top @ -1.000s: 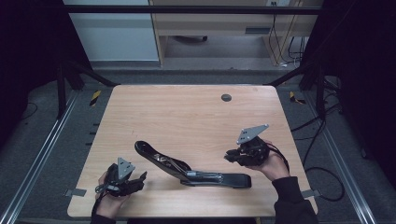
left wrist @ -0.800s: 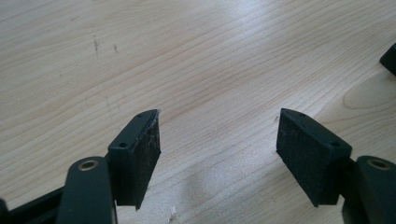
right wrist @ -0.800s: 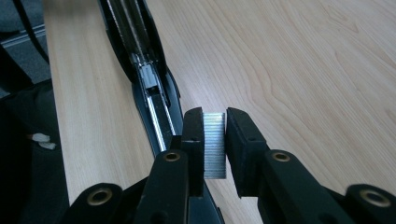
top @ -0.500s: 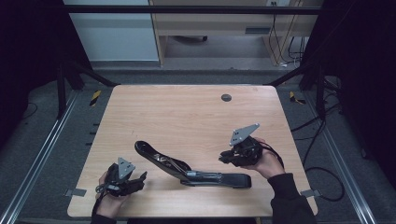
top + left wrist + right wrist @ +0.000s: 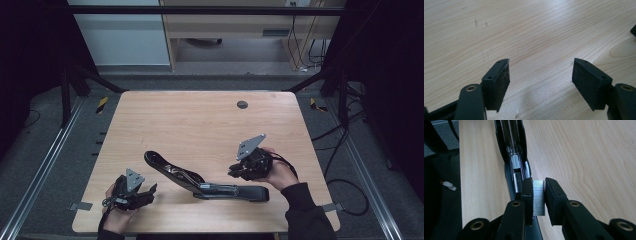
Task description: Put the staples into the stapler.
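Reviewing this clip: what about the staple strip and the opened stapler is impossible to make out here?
- Staple strip, right gripper view: its lower end is hidden behind the right claw, so its full length is unclear.
- High view: the strip is too small to see inside the right claw.
- Stapler, right gripper view: its near part is covered by the claw, its far end cut off by the top edge.
- Left claw, left gripper view: the stapler shows as a dark sliver at the right edge.
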Available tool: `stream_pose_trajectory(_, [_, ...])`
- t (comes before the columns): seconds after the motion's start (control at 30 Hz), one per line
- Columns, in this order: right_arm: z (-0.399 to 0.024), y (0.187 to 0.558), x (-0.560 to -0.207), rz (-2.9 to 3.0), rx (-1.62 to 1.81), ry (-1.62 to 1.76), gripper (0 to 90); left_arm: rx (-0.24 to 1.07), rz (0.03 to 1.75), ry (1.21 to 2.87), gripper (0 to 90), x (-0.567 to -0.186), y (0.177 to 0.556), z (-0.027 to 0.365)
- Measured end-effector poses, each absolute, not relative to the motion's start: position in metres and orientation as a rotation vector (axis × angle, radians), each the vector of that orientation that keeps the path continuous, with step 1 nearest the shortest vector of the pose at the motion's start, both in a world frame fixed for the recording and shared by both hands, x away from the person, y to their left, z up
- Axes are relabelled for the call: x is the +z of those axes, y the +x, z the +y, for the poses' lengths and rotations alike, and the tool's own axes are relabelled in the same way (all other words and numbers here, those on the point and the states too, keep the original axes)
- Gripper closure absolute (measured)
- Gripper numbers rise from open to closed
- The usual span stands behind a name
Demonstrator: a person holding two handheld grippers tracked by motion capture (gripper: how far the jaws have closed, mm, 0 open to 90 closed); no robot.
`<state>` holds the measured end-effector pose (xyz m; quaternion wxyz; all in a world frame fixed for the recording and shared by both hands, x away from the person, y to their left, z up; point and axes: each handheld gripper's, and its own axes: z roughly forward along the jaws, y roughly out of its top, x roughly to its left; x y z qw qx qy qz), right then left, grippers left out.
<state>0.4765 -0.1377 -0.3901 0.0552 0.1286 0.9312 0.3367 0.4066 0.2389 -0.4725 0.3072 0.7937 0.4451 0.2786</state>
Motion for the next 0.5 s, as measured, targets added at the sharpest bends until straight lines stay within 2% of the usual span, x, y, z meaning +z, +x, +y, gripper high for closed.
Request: stream_pose_trajectory(0.5, [-0.127,0.474,-0.403,2.861,1.009,0.308,77.6,0.733,1.173,2.105,29.6,-0.473,0.407,0.239])
